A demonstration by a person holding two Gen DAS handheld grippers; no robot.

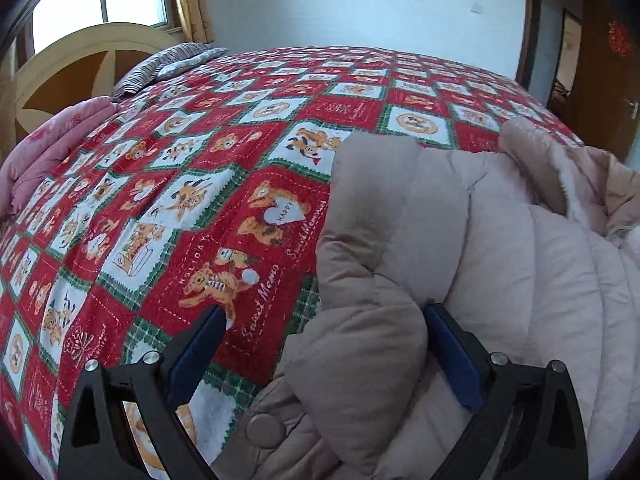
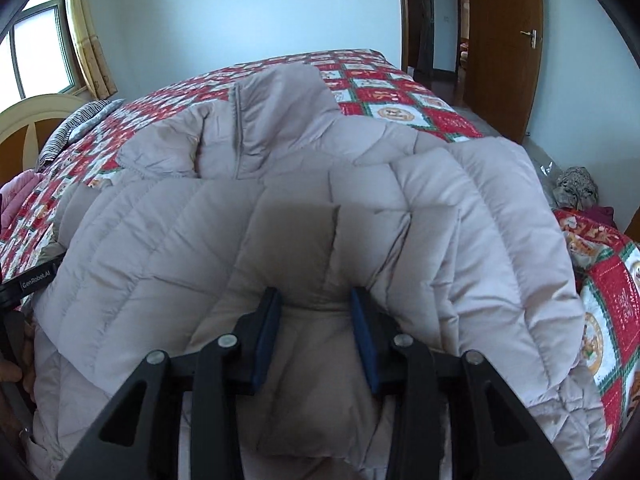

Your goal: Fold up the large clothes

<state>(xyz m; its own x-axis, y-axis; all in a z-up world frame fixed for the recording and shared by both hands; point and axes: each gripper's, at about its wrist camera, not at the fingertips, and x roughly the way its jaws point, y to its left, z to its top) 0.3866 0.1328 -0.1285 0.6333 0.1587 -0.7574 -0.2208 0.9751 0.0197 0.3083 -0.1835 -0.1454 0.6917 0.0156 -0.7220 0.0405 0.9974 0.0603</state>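
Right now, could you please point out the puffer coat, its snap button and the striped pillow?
puffer coat (image 2: 360,216): right wrist view, quilted back panel.
snap button (image 1: 264,426): left wrist view, centre of the round snap.
striped pillow (image 1: 168,65): left wrist view, top face near the headboard.

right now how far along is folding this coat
Early to midway. The coat is spread on the bedspread with one quilted side already turned over its middle. The left gripper is open around a bunched fold, and the right gripper pinches padding. The collar still stands, and the final folds remain.
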